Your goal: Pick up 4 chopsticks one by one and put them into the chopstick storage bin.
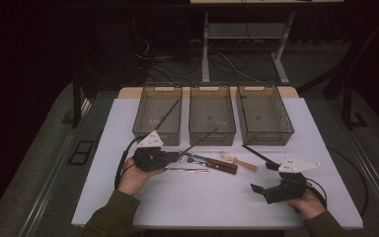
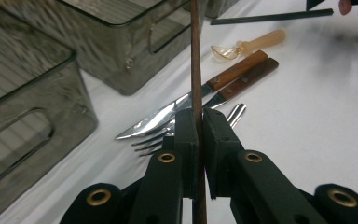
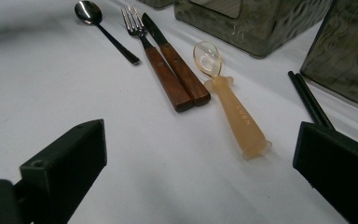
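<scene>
Pinching a brown chopstick (image 2: 196, 56) right between its jaws, the left gripper (image 2: 199, 126) has the stick clamped tight, and it runs straight up the middle of the left gripper view. From the high view that chopstick (image 1: 199, 141) angles up from the left gripper (image 1: 170, 157) toward the front wall of the middle bin (image 1: 211, 129), raised off the table (image 1: 177, 197).

Just under and beside the stick there's a little cluster of cutlery: a fork (image 2: 151, 140) and a knife (image 2: 168, 114), both with wooden handles lying side by side and touching, plus a metal spoon (image 3: 87, 11) next to them. A clear amber plastic spoon (image 3: 230, 102) lies just beside the handles, bowl pointing toward the bins. A pair of black chopsticks (image 3: 307, 98) lies flat a bit further right, near the right bin (image 1: 264, 116).

Another brown chopstick (image 1: 168, 114) leans inside the left bin (image 1: 158, 118). All three bins sit in a row along the far side of the table.

The right gripper (image 1: 260, 190) is down near the front right, held in a hand (image 1: 308, 205), its jaws spread wide with nothing between them, well apart from the cutlery.
</scene>
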